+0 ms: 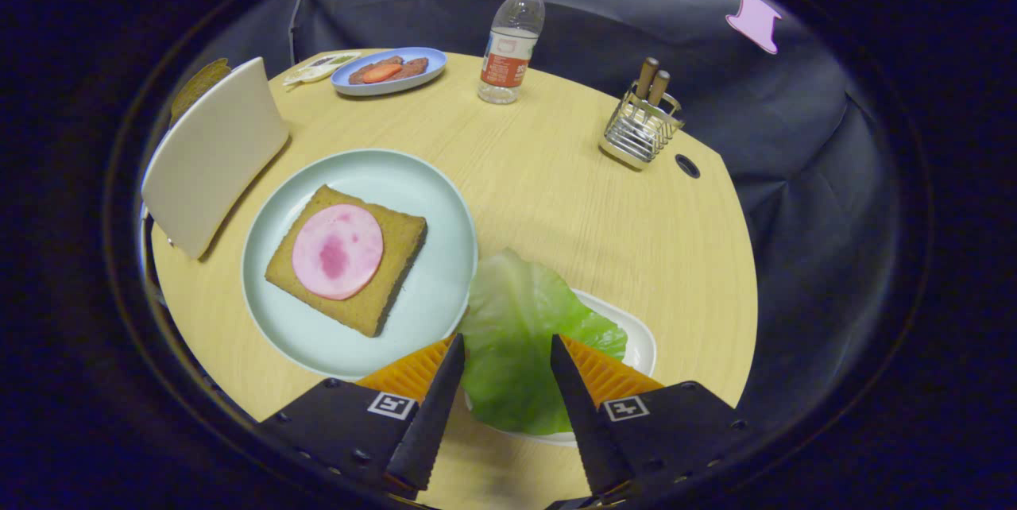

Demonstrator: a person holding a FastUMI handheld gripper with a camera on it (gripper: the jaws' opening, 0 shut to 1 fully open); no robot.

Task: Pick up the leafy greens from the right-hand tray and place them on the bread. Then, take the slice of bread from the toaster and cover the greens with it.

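**Me:** Gripper view puts my tongs right over the leafy greens, which lie on the right-hand tray. The leaf sits between the two fingers and runs on just ahead of them, its far edge reaching toward the plate.

**You:** So which step is this?

**Me:** The first one, I'd judge: taking up the greens. Nothing green is on the bread yet. That slice lies on the plate ahead and to the left of my fingers, with a round pink slice of meat on top.

**You:** Are the tongs closed on the leaf?

**Me:** No. They stand moderately open, a clear gap between the tips with the leaf showing through it. Whether the tips already touch the leaf I can't say for sure; looking straight along the fingers hides their height above it.

**You:** What does the next move need?

**Me:** Pinch the fingers together on the leaf, lift it clear of the tray, then carry it forward and left over the plate rim and lay it on the meat. It looks thin and floppy, so I'd grip a good fold of it.

**You:** And the second slice?

**Me:** The toaster stands beyond the plate, far left, with what looks like a bread edge above it.
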